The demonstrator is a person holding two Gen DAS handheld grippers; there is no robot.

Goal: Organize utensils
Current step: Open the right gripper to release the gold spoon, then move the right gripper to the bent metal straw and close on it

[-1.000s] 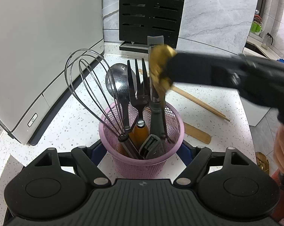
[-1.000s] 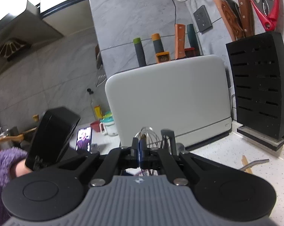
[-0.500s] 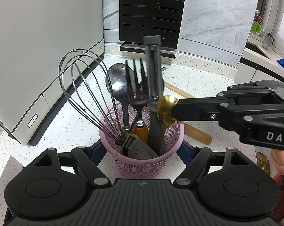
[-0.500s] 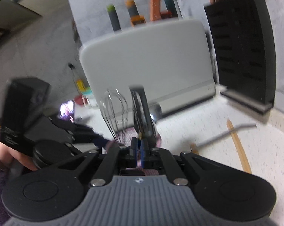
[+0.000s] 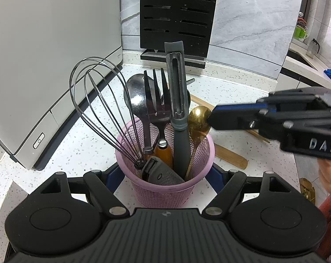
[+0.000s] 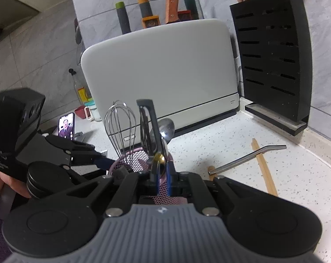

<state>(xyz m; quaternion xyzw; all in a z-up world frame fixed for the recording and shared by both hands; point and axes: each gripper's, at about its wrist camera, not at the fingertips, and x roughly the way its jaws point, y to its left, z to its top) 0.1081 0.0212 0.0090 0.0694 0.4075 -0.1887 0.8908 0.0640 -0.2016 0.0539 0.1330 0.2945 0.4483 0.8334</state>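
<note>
A pink mesh basket [image 5: 165, 192] stands on the speckled counter, and my left gripper [image 5: 165, 175] is shut on its sides with the blue pads. In the basket stand a wire whisk [image 5: 95, 100], a silver spoon [image 5: 136, 96], a fork [image 5: 156, 100], a grey peeler [image 5: 176, 92] and a gold spoon [image 5: 198, 118], bowl up. My right gripper [image 5: 211, 118] comes in from the right at the gold spoon's bowl. Its jaws are opening: in the right wrist view a narrow gap shows at the right gripper [image 6: 162, 175], with the gold bowl [image 6: 159, 158] at the tips.
A wooden utensil [image 5: 229, 155] lies right of the basket. A bent metal straw [image 6: 248, 155] and a wooden stick [image 6: 262, 166] lie beyond. A white appliance [image 5: 45, 54] stands left and a black knife block [image 5: 178, 15] behind. A person's hand [image 5: 330, 175] holds the right gripper.
The gold spoon came down from above the basket and now stands in it. The right gripper dropped and drew back to the right, and its pads parted slightly. The peeler stands straighter.
</note>
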